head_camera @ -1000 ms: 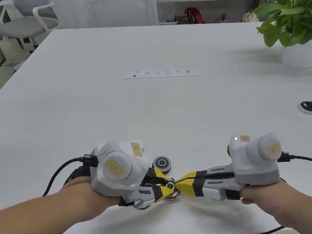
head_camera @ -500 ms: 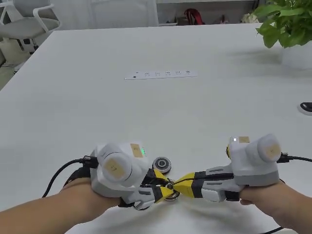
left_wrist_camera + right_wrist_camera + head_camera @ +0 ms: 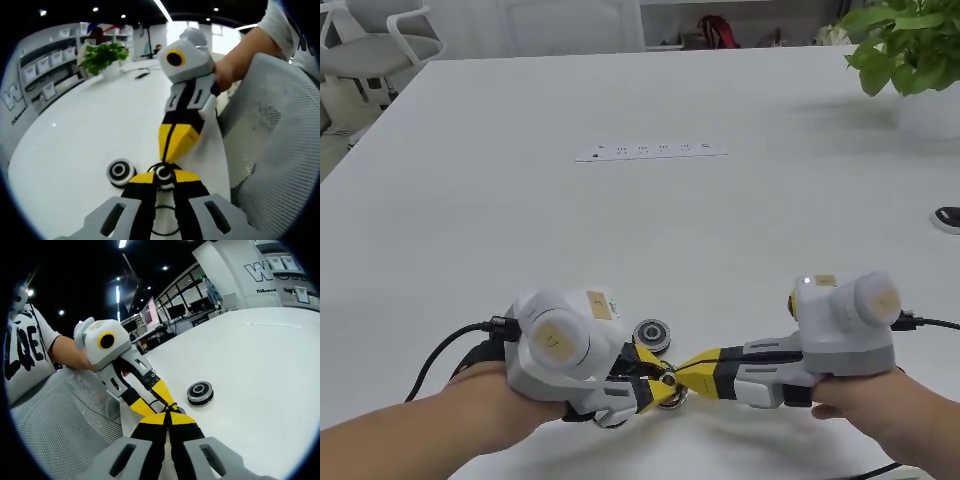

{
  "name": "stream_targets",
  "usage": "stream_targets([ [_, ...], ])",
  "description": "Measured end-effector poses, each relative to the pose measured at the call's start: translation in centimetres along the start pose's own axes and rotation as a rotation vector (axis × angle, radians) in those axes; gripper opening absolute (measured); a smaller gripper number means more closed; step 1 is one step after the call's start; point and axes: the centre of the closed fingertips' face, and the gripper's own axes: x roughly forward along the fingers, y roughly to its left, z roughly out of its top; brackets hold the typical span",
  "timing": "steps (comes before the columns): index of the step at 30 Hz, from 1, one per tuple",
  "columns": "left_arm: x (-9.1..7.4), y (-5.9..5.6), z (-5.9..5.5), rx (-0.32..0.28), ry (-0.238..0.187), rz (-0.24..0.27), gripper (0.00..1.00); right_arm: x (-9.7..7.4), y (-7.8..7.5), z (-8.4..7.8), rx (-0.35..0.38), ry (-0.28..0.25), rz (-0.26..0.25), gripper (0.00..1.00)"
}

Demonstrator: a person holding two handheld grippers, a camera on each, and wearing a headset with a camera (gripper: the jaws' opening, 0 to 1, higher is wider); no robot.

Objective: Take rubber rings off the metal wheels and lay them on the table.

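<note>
Grasping a metal wheel (image 3: 668, 381) near the table (image 3: 640, 230) front edge, left hand-held gripper (image 3: 657, 386) meets clenched right hand-held gripper (image 3: 683, 378); second wheel (image 3: 652, 335) lies just beside.

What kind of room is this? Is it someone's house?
Probably an office or a work lab, not a house. There is a big white meeting table with a power strip set in it, a swivel office chair beside it, and shelves of storage bins along the wall.

Shirt (image 3: 22, 347) reads "LQE" — wall sign (image 3: 256, 271) starts "W".
</note>
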Motion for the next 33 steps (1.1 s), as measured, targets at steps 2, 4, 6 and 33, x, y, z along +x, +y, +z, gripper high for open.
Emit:
stream_targets([
  [2, 0.0, 0.0, 0.0, 0.000, 0.001, 0.000, 0.12, 0.0, -0.2, -0.1, -0.002, 0.005, -0.009, 0.00],
  [4, 0.0, 0.0, 0.0, 0.000, 0.001, -0.001, 0.12, 0.0, -0.3, -0.2, -0.004, 0.008, -0.015, 0.00],
  [6, 0.0, 0.0, 0.0, 0.004, 0.000, -0.002, 0.12, 0.0, -0.6, -0.3, -0.007, 0.012, -0.022, 0.00],
  [33, -1.5, -0.4, 0.3, -0.001, 0.004, -0.046, 0.18, -0.2, -0.6, -0.3, -0.003, 0.014, -0.024, 0.00],
])
